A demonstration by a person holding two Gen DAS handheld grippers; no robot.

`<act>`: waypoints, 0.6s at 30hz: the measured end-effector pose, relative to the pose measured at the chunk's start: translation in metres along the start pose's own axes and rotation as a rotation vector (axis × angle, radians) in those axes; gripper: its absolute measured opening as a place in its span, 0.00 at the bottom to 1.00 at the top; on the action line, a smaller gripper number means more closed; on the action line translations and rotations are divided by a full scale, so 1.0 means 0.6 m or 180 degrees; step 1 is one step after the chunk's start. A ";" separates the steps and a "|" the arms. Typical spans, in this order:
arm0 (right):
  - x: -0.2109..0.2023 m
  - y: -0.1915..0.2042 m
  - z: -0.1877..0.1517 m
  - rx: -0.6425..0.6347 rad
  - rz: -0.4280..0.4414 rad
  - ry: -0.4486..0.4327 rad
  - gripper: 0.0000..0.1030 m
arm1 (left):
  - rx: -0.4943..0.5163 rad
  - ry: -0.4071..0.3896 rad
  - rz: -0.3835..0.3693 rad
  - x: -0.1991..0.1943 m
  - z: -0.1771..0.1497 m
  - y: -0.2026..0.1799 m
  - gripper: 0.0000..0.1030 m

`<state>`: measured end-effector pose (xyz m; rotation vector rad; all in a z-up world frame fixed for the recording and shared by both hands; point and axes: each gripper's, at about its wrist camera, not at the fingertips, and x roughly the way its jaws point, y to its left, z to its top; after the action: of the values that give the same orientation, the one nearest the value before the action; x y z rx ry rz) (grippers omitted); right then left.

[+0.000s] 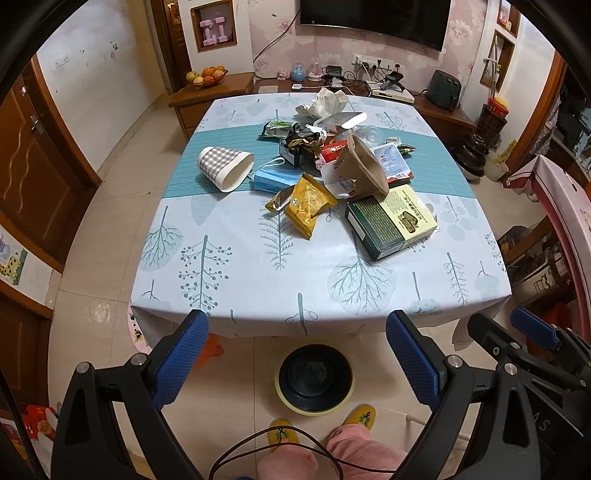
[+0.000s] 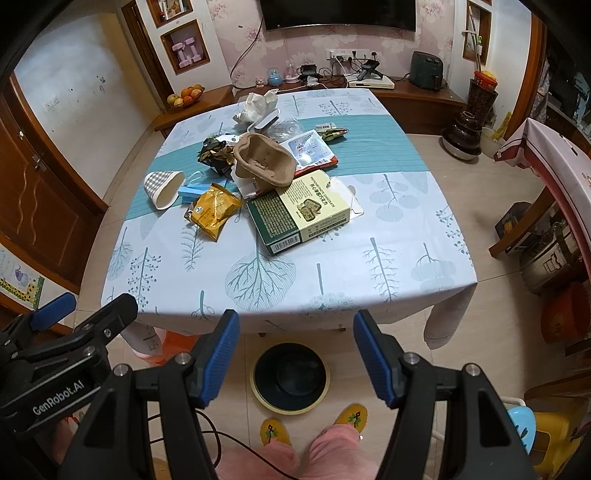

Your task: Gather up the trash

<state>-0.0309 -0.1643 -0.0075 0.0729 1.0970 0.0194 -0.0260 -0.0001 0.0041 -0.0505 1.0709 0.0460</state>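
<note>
We hold both left gripper point(image 1: 297, 334) and right gripper point(image 2: 296, 334) wide apart, empty, just short of the table point(image 1: 258, 317) edge; trash pile point(image 1: 332, 166) sits mid-table.

Left tongs point(image 1: 297, 325) agape before littered table point(image 1: 236, 266).

Both wrist views high, tilted down, sharing table point(image 1: 258, 280) and bin point(image 2: 290, 376).

This is a lived-in home's living and dining room. A square table point(image 1: 229, 288) under a pale blue tree-print cloth fills the middle. On the far floral-papered wall hangs a black flat television point(image 1: 375, 18) above a low wooden sideboard point(image 1: 207, 94) bearing a wire bowl of fruit point(image 1: 207, 76). Brown panelled wooden doors point(image 1: 33, 173) stand left.
</note>
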 end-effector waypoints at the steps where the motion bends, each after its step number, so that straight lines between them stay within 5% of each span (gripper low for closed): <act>1: 0.003 -0.002 0.000 -0.0001 0.0003 0.0004 0.63 | -0.0008 0.0001 0.0009 -0.001 0.000 0.002 0.93; 13: 0.002 0.001 0.035 -0.0136 0.0218 -0.0007 0.63 | -0.0305 -0.0020 0.0191 -0.001 0.016 -0.008 0.93; 18: 0.014 -0.014 0.066 -0.0215 0.0373 0.0015 0.63 | -0.0660 0.0001 0.0370 -0.004 0.031 0.009 0.93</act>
<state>0.0081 -0.1745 0.0026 0.0764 1.0949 0.1616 -0.0109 0.0063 0.0149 -0.1752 1.0656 0.2621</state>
